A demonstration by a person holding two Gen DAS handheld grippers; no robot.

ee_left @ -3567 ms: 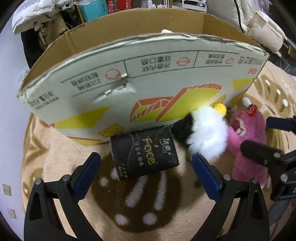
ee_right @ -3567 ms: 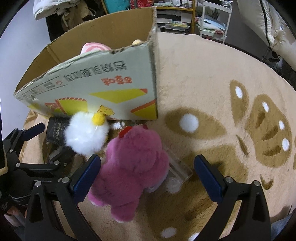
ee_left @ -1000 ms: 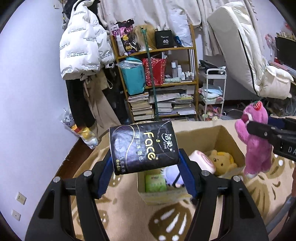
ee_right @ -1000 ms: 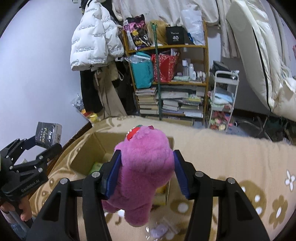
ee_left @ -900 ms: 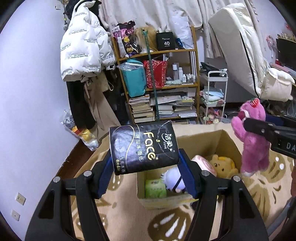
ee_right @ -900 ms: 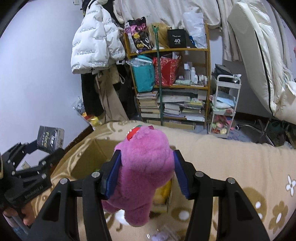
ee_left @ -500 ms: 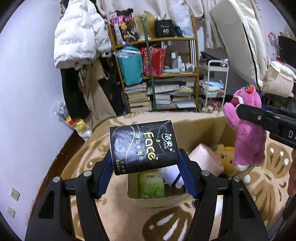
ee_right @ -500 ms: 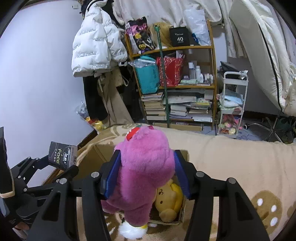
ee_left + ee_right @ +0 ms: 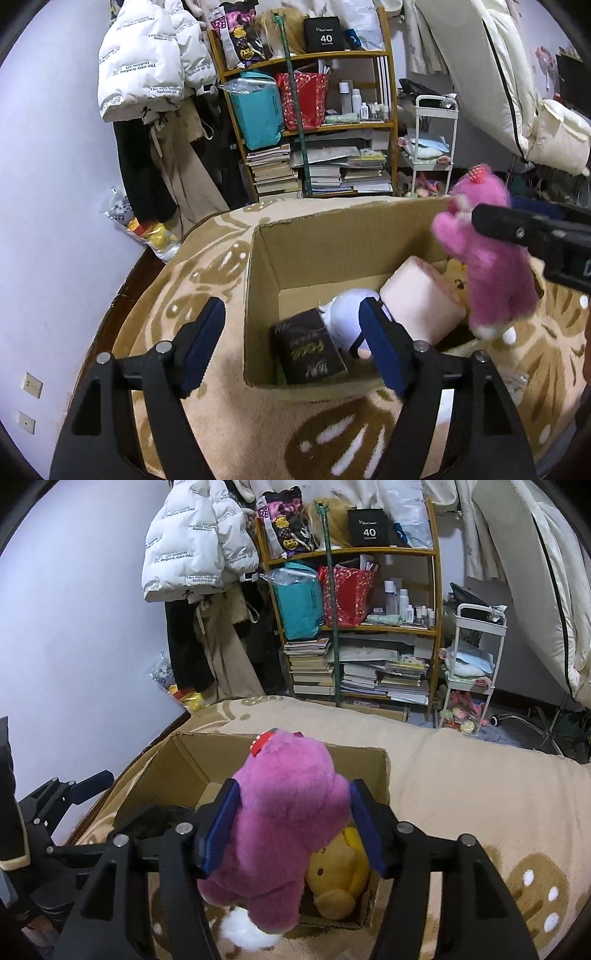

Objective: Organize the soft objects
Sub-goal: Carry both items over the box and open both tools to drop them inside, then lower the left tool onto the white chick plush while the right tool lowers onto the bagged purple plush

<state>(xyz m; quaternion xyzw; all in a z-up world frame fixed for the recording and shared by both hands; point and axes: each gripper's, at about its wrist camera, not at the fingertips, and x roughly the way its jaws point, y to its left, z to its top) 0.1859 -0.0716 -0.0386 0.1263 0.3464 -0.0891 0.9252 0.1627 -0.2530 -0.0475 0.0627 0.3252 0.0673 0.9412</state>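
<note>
An open cardboard box (image 9: 332, 236) stands on the patterned rug. My left gripper (image 9: 293, 339) is open and empty above the box's near-left corner. A black tissue pack (image 9: 308, 349) lies inside the box below it, beside a white plush (image 9: 349, 306) and a pink roll (image 9: 421, 295). My right gripper (image 9: 293, 830) is shut on a pink plush bear (image 9: 282, 812), held above the box (image 9: 192, 760). The bear also shows in the left wrist view (image 9: 487, 266). A yellow plush (image 9: 340, 871) lies in the box under it.
A beige rug with brown flower marks (image 9: 229, 266) covers the floor. A white fluffy toy (image 9: 240, 928) lies in front of the box. A cluttered bookshelf (image 9: 314, 122), hanging coats (image 9: 147, 66), a white cart (image 9: 432, 147) and a leaning mattress (image 9: 517, 74) stand behind.
My left gripper has opened and the black tissue pack has dropped into the box. My right gripper has carried the pink bear closer over the box.
</note>
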